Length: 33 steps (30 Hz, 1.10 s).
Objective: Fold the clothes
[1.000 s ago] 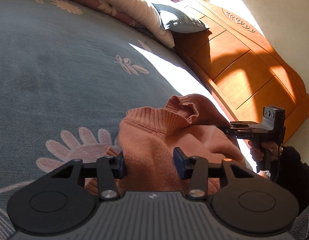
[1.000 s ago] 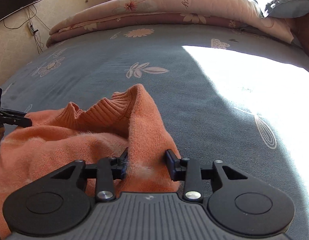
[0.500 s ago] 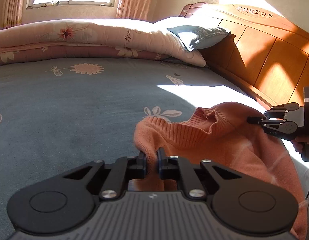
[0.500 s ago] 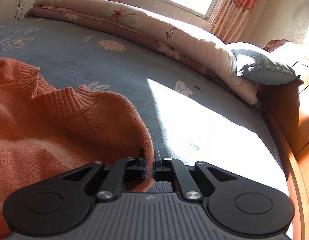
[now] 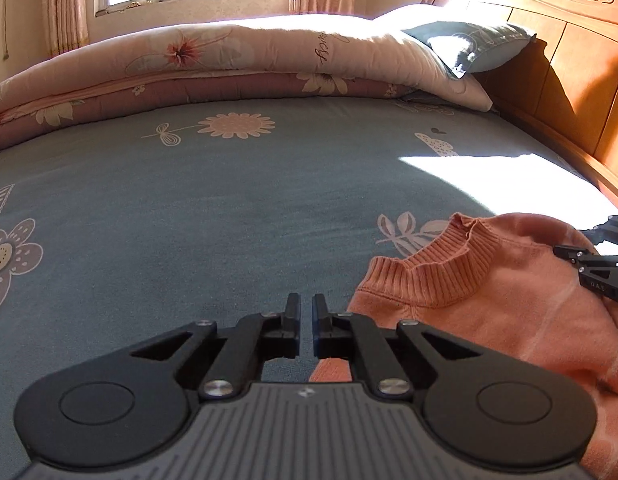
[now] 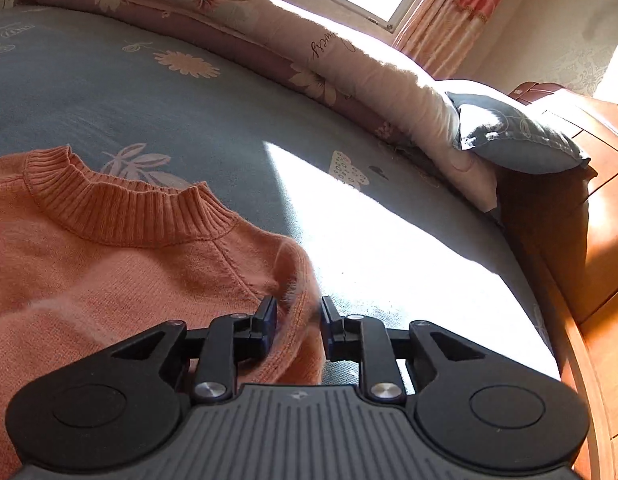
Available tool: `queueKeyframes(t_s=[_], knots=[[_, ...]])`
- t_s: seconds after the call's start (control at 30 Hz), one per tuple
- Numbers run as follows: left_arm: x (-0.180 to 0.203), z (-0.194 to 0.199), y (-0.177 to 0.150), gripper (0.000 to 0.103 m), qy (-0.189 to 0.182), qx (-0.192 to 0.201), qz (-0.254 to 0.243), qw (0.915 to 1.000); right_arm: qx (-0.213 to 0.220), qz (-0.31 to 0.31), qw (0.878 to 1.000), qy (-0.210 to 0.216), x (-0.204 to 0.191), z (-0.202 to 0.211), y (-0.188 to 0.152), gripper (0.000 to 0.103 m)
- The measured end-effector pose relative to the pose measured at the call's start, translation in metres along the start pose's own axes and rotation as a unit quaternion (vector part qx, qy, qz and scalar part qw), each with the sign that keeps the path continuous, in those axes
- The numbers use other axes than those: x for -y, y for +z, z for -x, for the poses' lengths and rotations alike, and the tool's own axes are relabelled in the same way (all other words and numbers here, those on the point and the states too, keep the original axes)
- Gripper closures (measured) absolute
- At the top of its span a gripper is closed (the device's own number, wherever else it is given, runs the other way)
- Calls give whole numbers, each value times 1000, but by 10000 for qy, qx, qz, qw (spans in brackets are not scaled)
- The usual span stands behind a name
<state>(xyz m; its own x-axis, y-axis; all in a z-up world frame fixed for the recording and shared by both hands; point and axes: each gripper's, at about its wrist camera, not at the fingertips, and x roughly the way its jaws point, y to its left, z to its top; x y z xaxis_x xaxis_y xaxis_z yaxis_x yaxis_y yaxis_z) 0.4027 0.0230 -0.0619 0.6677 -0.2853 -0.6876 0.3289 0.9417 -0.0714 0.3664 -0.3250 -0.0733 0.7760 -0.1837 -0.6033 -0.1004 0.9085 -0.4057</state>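
Sunlit from a window behind a rolled quilt (image 5: 237,60), the blue flowered bed (image 5: 189,208) carries an orange sweater (image 6: 109,264) laid out with its ribbed collar (image 6: 125,208) pointing up the mattress.

From the left wrist view the sweater lies just to the right of the left gripper (image 5: 305,316), whose jaws stand nearly together with only bed sheet showing in the narrow slit; whether a lower hem of knit is pinched beneath them cannot be told.

The right gripper (image 6: 299,320) has its jaws apart, having just been opening, and the sweater's shoulder edge sits between them with no pad visibly pressing on it. That looks like a release after spreading the garment.

The step in hand appears to be laying the sweater flat, shoulders squared, before any fold. Next, I judge, each gripper needs a fresh hold: likely on a sleeve or side edge, to bring it across the body toward the centre. Soft knit will sag and bunch, so the pinch should take the edge cleanly and the carry should stay low over the bed.
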Motion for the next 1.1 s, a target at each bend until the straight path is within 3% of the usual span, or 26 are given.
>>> queueKeyframes(t_s=[0.13,0.2,0.3,0.43,0.5,0.67,0.83,0.97,1.1], knots=[[-1,13,-30,93,-182,-480,75,9987,90,-364,9985,388,8,41,-14,61],[0,26,-41,90,-325,-561,211,9977,86,-562,9963,645,13,61,-19,51],[4,47,-56,89,-521,-755,500,9945,-14,-857,9907,1056,14,94,-33,51],[20,79,-78,85,-597,-952,658,9915,-167,-1273,9858,1081,8,128,-59,49],[30,97,-88,78,-578,-920,611,9922,-259,-1482,9825,1098,4,143,-72,43],[47,133,-111,60,-735,-803,769,9911,-457,-2025,9693,1322,-19,181,-117,39],[59,153,-130,60,-922,-600,928,9896,-621,-2365,9586,1460,-41,208,-157,38],[70,153,-143,60,-884,-549,790,9914,-860,-2576,9496,1565,-54,214,-183,38],[80,149,-153,61,-746,-449,556,9946,-915,-2587,9484,1588,-58,219,-192,38]])
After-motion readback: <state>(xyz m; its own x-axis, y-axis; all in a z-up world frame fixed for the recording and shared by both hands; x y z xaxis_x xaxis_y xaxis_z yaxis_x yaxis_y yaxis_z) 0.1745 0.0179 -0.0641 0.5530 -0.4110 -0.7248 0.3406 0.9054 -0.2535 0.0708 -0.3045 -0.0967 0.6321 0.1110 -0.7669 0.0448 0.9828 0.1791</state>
